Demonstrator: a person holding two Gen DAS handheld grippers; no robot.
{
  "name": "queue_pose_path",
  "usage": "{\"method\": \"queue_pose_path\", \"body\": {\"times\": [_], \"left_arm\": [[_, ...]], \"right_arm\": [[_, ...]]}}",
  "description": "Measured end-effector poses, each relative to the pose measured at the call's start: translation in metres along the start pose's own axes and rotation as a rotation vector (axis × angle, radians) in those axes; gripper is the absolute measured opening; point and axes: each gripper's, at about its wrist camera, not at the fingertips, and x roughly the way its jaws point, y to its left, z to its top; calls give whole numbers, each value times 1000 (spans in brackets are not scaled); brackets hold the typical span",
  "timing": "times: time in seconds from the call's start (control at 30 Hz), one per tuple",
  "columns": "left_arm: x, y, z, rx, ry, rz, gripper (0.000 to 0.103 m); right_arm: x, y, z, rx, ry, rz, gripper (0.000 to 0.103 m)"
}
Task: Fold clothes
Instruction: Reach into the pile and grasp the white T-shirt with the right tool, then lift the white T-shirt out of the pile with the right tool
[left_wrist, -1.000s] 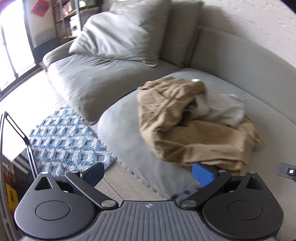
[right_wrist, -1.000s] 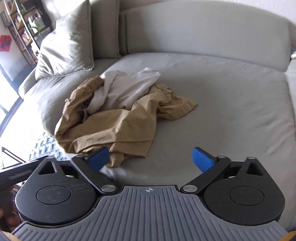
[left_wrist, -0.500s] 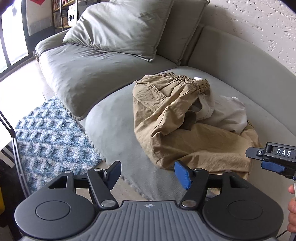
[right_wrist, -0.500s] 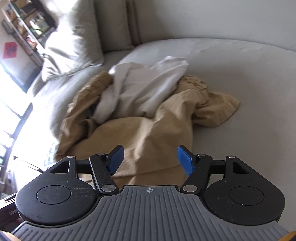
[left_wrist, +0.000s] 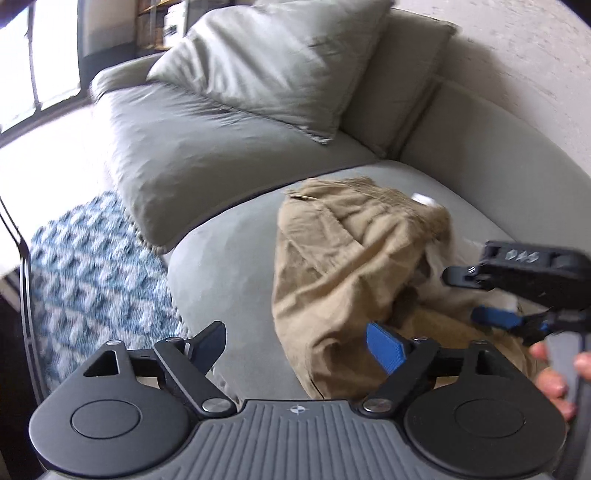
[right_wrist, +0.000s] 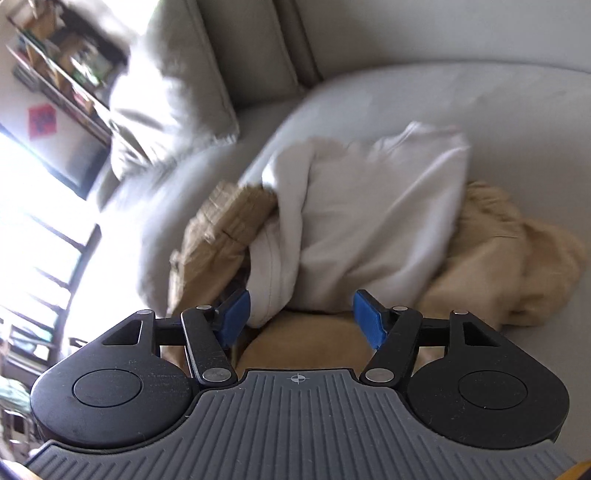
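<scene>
A crumpled pile lies on the grey sofa seat (left_wrist: 221, 266): tan trousers (left_wrist: 351, 277) with a white garment (right_wrist: 369, 221) bunched on top. My left gripper (left_wrist: 295, 347) hovers at the pile's near edge. Its jaws are opening, and the trousers' lower hem lies loose beside the right pad (left_wrist: 384, 347), not pinched. My right gripper (right_wrist: 303, 319) is low over the pile with its jaws apart. The white garment's folded edge sits between the pads near the left one, unpressed, with tan trousers (right_wrist: 498, 266) beneath. In the left wrist view the right gripper (left_wrist: 495, 317) reaches in from the right.
A large grey pillow (left_wrist: 273, 62) leans on the sofa back, left of the pile. A blue patterned rug (left_wrist: 88, 266) covers the floor below the seat's edge. A bookshelf (right_wrist: 62, 62) and a bright window stand far left. A hand (left_wrist: 554, 369) holds the right gripper.
Both grippers moved in closer to the pile. The right one now hangs over the white garment with narrower jaws. The left jaws narrowed, then widened again.
</scene>
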Motion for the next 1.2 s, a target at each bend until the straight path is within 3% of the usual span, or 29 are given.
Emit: {"method": "queue_pose_path", "body": {"times": [0.17,0.2,0.27,0.37,0.47,0.63,0.77,0.83,0.87,0.9,0.97,1.03,1.07,1.2], "left_arm": [[6,7,-3,-34,22,17,84],[5,8,-4,-36,27,13,84],[0,8,-5,-31,23,2,84],[-10,8,-5,-14,-5,-10,84],[-24,2,-6,1,-29,-47,84],[-48,-24,-12,58,-74,-160,84],[-66,-55,-23,127,-31,-313,84],[-76,-74,-31,177,4,-396,85],[-81,-85,-38,215,21,-434,85],[-87,-96,-45,259,36,-471,86],[-96,-117,-64,349,65,-530,86],[-103,-134,-85,429,100,-554,86],[-105,-140,-95,460,121,-559,86],[-111,-159,-128,538,191,-559,86]], "right_arm": [[39,24,5,-38,20,-23,84],[45,28,5,-69,14,-57,80],[44,27,8,-75,-16,-101,7],[26,17,16,-39,-93,-139,5],[-47,14,40,-21,-331,-114,5],[-221,11,57,24,-756,-71,5],[-346,-5,-3,-29,-999,-75,5],[-378,-19,-44,-24,-1017,-147,6],[-390,-30,-65,-9,-999,-183,7],[-389,-47,-86,43,-906,-215,8],[-358,-91,-118,191,-591,-274,25],[-307,-141,-162,380,-237,-311,20],[-291,-159,-189,463,-161,-290,11],[-268,-191,-261,658,-73,-219,17]]}}
